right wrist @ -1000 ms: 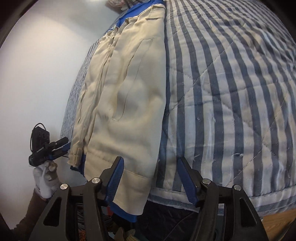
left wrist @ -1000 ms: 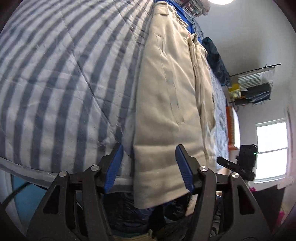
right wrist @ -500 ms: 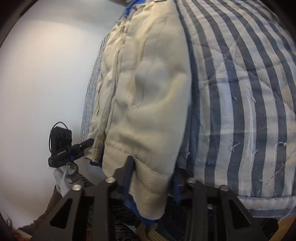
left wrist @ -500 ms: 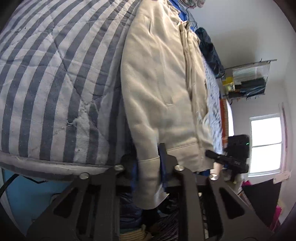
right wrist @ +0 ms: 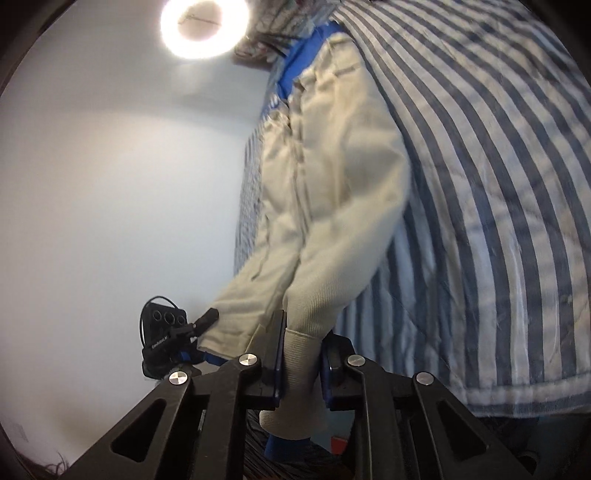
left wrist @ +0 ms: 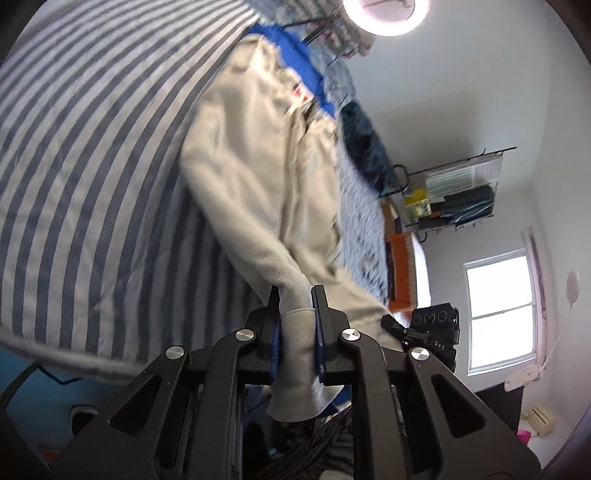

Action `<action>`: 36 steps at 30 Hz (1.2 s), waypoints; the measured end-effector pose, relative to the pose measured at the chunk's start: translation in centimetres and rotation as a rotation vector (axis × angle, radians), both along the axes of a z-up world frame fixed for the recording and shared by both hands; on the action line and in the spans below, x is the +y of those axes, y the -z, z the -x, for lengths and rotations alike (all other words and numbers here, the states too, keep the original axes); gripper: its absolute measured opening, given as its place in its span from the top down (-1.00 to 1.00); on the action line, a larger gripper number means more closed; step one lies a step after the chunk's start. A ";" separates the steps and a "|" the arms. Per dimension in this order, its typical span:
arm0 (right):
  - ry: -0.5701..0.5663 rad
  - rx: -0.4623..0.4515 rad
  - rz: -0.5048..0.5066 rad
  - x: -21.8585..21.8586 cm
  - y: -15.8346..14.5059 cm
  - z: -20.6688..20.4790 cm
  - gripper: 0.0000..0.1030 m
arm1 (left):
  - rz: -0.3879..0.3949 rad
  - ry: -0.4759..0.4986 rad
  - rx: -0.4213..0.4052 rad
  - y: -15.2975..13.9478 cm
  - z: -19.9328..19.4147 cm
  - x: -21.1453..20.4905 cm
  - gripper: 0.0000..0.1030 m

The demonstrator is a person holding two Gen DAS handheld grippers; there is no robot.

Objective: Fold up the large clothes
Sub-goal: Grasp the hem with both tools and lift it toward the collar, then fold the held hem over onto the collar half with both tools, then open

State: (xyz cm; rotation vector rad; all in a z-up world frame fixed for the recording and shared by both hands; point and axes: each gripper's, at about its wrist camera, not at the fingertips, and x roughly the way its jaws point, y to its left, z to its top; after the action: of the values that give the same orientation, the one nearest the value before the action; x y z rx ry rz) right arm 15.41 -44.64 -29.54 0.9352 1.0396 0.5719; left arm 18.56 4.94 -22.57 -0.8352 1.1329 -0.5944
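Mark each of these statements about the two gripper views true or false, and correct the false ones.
1. The left gripper is shut on the ribbed hem of the beige jacket. True.
2. The right gripper hangs open beside the jacket. False: it is shut on the jacket's ribbed hem too.
3. The jacket lies on a plain white sheet. False: it lies on a blue-and-white striped quilt.
4. A round ceiling light is lit. True.
5. The jacket's lining is red. False: the lining that shows at the far end is blue.
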 end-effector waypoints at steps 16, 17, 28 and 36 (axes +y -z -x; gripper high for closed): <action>0.141 -0.008 0.087 -1.3 -3.6 -13.4 0.74 | -0.022 -0.155 -0.012 -1.0 -11.5 -1.1 0.76; 0.148 0.002 0.092 -1.3 -3.2 -13.9 0.74 | -0.025 -0.166 0.003 -0.4 -12.1 -1.0 0.76; 0.201 0.125 0.137 -2.0 2.0 -18.3 0.74 | -0.142 -0.192 0.093 5.0 -16.6 -2.0 0.76; 0.207 0.157 0.085 -2.9 3.8 -18.7 0.50 | -0.143 -0.196 0.123 6.8 -17.7 -2.2 0.70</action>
State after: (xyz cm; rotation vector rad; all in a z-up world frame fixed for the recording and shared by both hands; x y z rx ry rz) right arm 34.15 -47.57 -33.36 1.0105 1.0829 0.2833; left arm 36.23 2.72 -29.34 -0.8563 1.1743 -0.2995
